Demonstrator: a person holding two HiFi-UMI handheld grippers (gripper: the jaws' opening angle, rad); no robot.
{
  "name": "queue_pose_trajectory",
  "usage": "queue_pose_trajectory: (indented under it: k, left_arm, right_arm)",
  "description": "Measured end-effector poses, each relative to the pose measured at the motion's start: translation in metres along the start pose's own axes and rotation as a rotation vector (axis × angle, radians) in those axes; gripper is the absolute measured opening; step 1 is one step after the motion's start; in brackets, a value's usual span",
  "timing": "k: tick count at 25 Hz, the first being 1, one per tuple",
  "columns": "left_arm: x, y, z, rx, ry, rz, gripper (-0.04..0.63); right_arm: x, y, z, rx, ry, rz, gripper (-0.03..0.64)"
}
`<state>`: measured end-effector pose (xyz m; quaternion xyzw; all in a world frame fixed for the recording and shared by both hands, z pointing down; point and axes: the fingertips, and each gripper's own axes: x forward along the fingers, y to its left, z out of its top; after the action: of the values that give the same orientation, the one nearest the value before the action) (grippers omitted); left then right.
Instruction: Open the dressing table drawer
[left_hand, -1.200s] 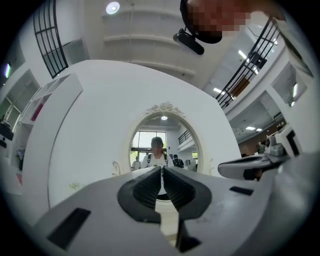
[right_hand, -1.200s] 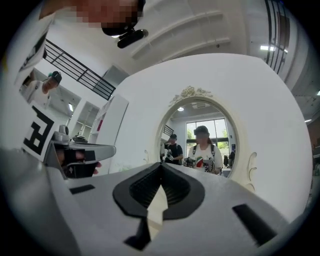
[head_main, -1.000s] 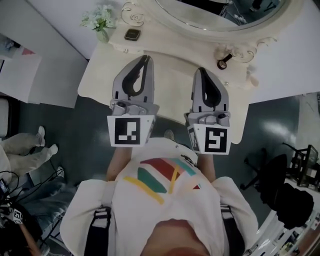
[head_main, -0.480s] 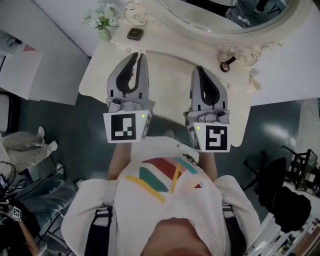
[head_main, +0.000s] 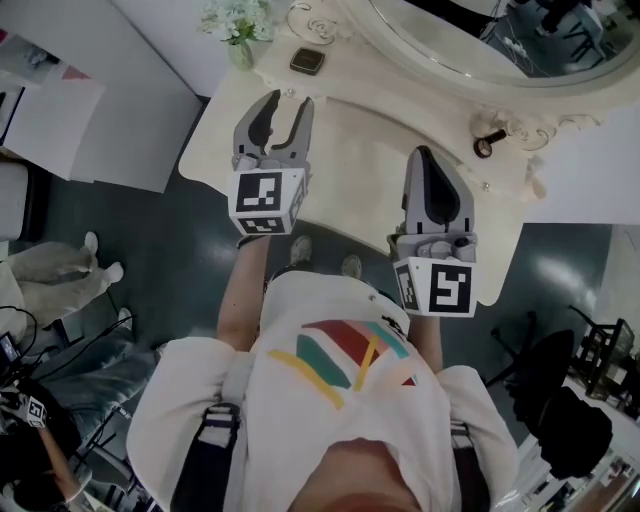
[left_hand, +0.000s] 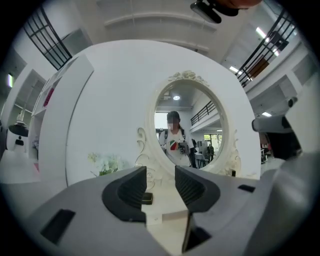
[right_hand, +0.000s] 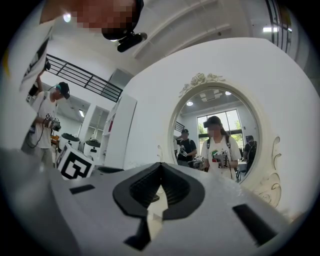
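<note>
Head view: the left gripper (head_main: 286, 103), its jaws just opened and apart with nothing between them, and the right gripper (head_main: 426, 153), its jaws together, are held over the dressing table (head_main: 350, 140) at upper centre; its drawer is hidden.

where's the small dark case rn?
Head view, upper left: the small dark case lies on the dressing table beside the flower vase, just beyond the left gripper.
</note>
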<state>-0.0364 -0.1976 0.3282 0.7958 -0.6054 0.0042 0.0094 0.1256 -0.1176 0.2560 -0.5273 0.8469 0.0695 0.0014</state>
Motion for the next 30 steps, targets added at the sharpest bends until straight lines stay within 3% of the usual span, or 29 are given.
queue_pose_trajectory:
  k: [9,17,30]
  left_arm:
    - [0.034,0.039,-0.074,0.007,0.148,0.004,0.193]
    - [0.065,0.053,-0.134,-0.018,0.224,-0.037,0.192]
    - [0.107,0.080,-0.224,-0.035,0.417,-0.030,0.160]
  right_arm:
    - [0.015,0.015,-0.014,-0.004,0.045,-0.001,0.000]
    - [0.028,0.020,-0.028,-0.020,0.080,-0.007,0.000]
    - [0.033,0.019,-0.060,-0.019,0.166,-0.040,0.000]
